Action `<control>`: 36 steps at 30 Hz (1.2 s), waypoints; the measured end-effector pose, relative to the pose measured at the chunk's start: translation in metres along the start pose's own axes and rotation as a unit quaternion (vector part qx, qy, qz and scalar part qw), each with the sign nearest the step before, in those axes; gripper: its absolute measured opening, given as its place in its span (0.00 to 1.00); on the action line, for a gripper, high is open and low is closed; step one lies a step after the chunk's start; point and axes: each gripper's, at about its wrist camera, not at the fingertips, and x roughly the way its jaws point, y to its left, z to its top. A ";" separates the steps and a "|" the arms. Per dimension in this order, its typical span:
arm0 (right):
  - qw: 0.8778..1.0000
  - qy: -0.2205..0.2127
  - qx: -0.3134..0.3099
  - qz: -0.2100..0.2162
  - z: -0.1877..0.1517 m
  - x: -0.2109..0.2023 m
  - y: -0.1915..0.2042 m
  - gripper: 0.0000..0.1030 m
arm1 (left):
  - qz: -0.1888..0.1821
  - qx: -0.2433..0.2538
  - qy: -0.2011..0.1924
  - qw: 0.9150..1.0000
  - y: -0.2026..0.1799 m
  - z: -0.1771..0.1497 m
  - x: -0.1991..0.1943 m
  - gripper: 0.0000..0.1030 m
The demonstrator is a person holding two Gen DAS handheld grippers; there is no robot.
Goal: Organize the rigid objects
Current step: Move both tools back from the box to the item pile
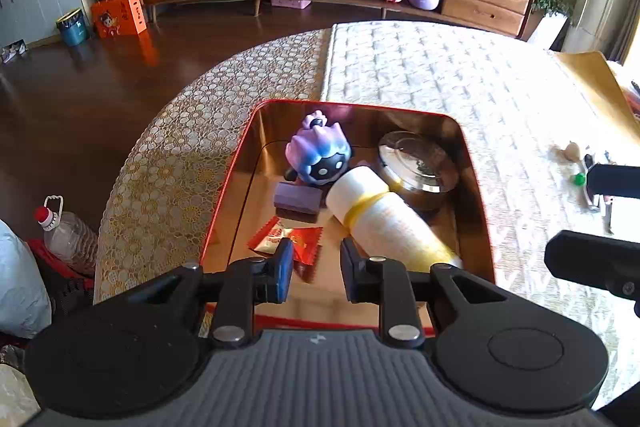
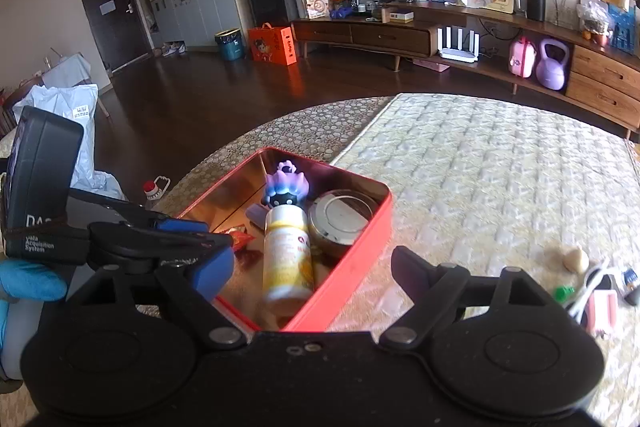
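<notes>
Red outside and glossy gold inside on the tin (image 1: 476,187). Within it: lilac fading to blue on the figurine (image 1: 318,153) with a black face, plain purple on the small block (image 1: 298,197), white with yellow bands on the bottle (image 1: 384,219), red and gold on the sachet (image 1: 286,241), silver on the round lid (image 1: 416,161). Beneath the tin, cream quilted zigzags and gold circle lace on the tabletop (image 1: 420,75). Right of the tin, bright green on a tiny cap (image 1: 579,179).
</notes>
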 end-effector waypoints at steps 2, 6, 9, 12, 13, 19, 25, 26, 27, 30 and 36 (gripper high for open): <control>1.000 -0.002 0.002 -0.001 -0.004 -0.008 -0.002 0.84 | -0.005 -0.001 -0.004 1.000 -0.002 -0.003 -0.006 0.30; 1.000 -0.008 0.008 -0.006 -0.013 -0.024 -0.007 0.85 | -0.008 0.000 -0.018 1.000 -0.007 -0.008 -0.020 0.58; 1.000 -0.014 0.022 -0.010 -0.020 -0.036 -0.013 0.85 | -0.010 0.005 -0.032 0.999 -0.012 -0.013 -0.031 0.61; 0.999 -0.020 0.032 -0.018 -0.027 -0.046 -0.018 0.87 | -0.016 0.007 -0.039 0.999 -0.019 -0.016 -0.041 0.61; 0.999 -0.022 0.034 -0.019 -0.030 -0.050 -0.020 0.88 | -0.018 0.008 -0.042 0.999 -0.022 -0.017 -0.044 0.61; 0.998 -0.043 0.024 -0.032 -0.047 -0.072 -0.022 0.99 | -0.040 0.019 -0.054 0.998 -0.043 -0.022 -0.060 0.66; 0.997 -0.053 0.025 -0.050 -0.058 -0.089 -0.038 1.00 | -0.057 0.033 -0.065 0.996 -0.068 -0.023 -0.066 0.67; 0.997 -0.055 0.029 -0.053 -0.060 -0.091 -0.041 1.00 | -0.056 0.034 -0.069 0.995 -0.073 -0.023 -0.068 0.67; 0.996 -0.056 0.033 -0.057 -0.062 -0.094 -0.046 1.00 | -0.054 0.034 -0.074 0.995 -0.078 -0.023 -0.068 0.71; 0.995 -0.057 0.048 -0.069 -0.070 -0.100 -0.062 1.00 | -0.059 0.033 -0.090 0.994 -0.089 -0.022 -0.070 0.80; 0.991 -0.059 0.071 -0.099 -0.082 -0.112 -0.096 1.00 | -0.076 0.049 -0.094 0.991 -0.123 -0.014 -0.063 0.81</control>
